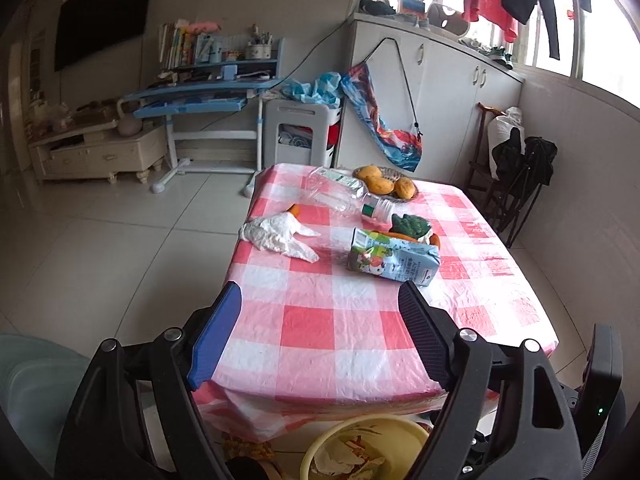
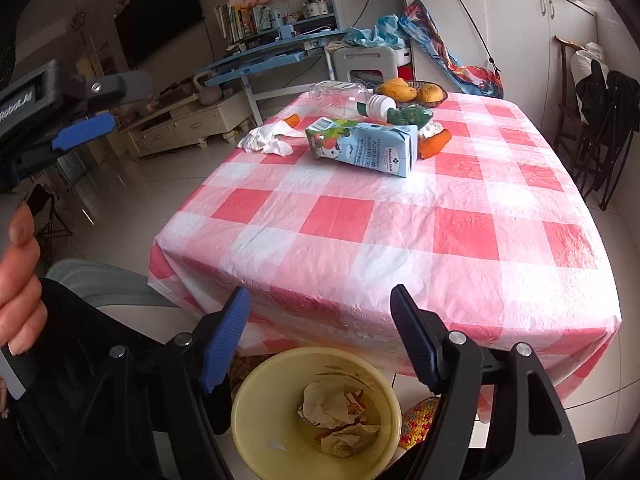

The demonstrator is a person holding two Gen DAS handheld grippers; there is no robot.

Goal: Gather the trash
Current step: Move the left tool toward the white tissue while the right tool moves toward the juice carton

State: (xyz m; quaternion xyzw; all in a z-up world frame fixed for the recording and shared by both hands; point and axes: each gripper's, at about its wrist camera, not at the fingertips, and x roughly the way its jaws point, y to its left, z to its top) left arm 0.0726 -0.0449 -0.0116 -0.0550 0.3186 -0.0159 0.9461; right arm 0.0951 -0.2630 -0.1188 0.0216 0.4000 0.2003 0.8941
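A light-blue milk carton (image 1: 394, 258) (image 2: 366, 146) lies on its side on the red-and-white checked table (image 1: 320, 312) (image 2: 400, 240). A crumpled white tissue (image 1: 280, 234) (image 2: 266, 140) lies to its left. An empty clear plastic bottle (image 1: 340, 194) (image 2: 348, 98) lies behind them. A yellow waste bin (image 2: 316, 412) (image 1: 360, 448) with crumpled paper stands on the floor at the table's near edge. My left gripper (image 1: 320, 300) is open and empty over the near table edge. My right gripper (image 2: 320, 308) is open and empty above the bin.
A basket of mangoes (image 1: 386, 184) (image 2: 412, 92) stands at the far edge. A toy carrot (image 2: 434, 144) and a green toy (image 1: 410, 226) lie behind the carton. Dark folding chairs (image 2: 600, 120) stand right of the table. A desk (image 1: 200, 96) stands beyond.
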